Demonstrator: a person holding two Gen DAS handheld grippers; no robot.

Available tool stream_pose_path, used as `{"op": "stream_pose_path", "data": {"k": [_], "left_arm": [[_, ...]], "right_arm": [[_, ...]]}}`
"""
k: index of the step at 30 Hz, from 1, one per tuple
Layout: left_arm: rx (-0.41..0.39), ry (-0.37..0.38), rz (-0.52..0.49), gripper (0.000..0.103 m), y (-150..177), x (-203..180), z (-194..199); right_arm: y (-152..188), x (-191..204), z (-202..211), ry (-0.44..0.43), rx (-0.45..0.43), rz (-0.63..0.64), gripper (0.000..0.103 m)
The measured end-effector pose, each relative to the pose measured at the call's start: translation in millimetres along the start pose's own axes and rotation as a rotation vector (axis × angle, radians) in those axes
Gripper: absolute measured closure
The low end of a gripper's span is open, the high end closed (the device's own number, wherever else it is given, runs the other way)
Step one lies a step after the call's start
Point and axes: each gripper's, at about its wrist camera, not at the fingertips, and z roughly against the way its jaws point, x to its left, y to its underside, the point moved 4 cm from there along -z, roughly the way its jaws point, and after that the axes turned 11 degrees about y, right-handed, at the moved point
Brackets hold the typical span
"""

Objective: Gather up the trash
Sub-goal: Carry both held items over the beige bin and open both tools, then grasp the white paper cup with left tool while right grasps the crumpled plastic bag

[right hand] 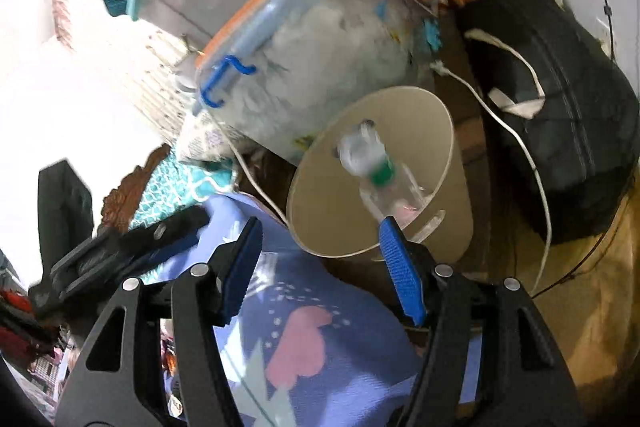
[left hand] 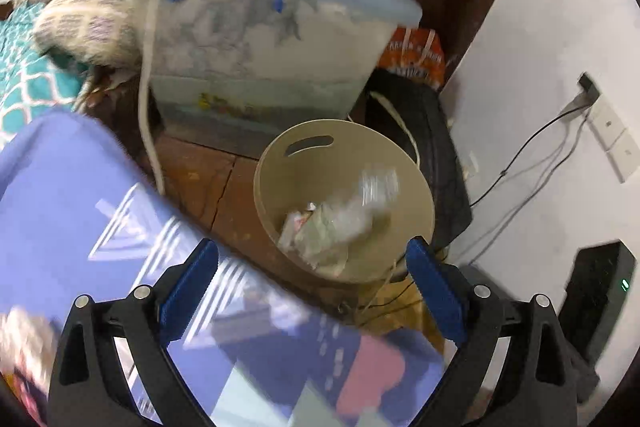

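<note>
A beige round trash bin stands on the floor beside the bed; it also shows in the right wrist view. A clear plastic bottle lies blurred inside it among crumpled wrappers. In the right wrist view the bottle has a green label and sits in the bin's mouth, apart from the fingers. My left gripper is open and empty, just above the bin's near rim. My right gripper is open and empty, close to the bin's near rim.
A purple patterned bedsheet lies under both grippers. A clear storage box with a blue handle stands behind the bin. A black bag and white cable lie right of it. The left gripper's body shows at left.
</note>
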Motion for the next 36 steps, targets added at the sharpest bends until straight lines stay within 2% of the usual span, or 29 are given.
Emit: {"op": "stream_pose_path", "data": {"k": [2,5,7,9,12,15,17,21,25,27,28,29,30,31,32,33,34,36], "left_arm": [[-0.03,-0.006,0.014,0.012,16,5,28],[-0.067,-0.028,0.05,0.012,49,29,79],[-0.088,-0.084,0.085,0.012,70,55,118],[-0.123,-0.17,0.128,0.012,82,87,159],[-0.206,-0.353,0.252,0.012,97,155,233],[-0.272,-0.532,0.425,0.013,107,235,299],[-0.27,-0.601,0.532,0.013,112,287,325],[-0.181,-0.622,0.674,0.02,112,370,319],[-0.14,-0.649,0.754,0.019,115,420,304],[-0.131,-0.647,0.78,0.022,118,434,295],[-0.128,-0.646,0.782,0.026,119,440,292],[-0.126,-0.642,0.778,0.039,120,445,291],[-0.119,-0.636,0.774,0.059,120,447,289],[-0.106,-0.623,0.775,0.071,122,450,287],[-0.107,-0.61,0.775,0.074,123,452,287],[-0.11,-0.611,0.772,0.078,123,453,289],[-0.113,-0.627,0.759,0.079,123,450,292],[-0.148,-0.622,0.733,0.08,122,440,303]], "right_arm": [[9,16,4,-0.029,-0.015,0.032,0.04],[28,49,1,-0.089,0.013,0.097,0.04],[44,72,0,-0.125,0.033,0.162,0.04],[64,100,-3,-0.156,0.052,0.247,0.04],[94,134,-10,-0.2,0.101,0.345,0.04],[116,162,-19,-0.239,0.164,0.405,0.04],[128,181,-27,-0.248,0.194,0.452,0.039],[140,214,-52,-0.257,0.276,0.538,0.03],[152,248,-84,-0.245,0.338,0.66,0.023],[157,260,-108,-0.233,0.402,0.678,0.023],[160,265,-120,-0.231,0.436,0.677,0.023],[163,269,-129,-0.22,0.461,0.683,0.023],[167,271,-137,-0.216,0.482,0.688,0.023],[171,273,-146,-0.216,0.51,0.685,0.027],[174,274,-152,-0.221,0.534,0.676,0.051],[178,275,-158,-0.244,0.575,0.659,0.064],[179,274,-158,-0.268,0.594,0.64,0.069],[174,276,-141,-0.291,0.525,0.633,0.071]]}}
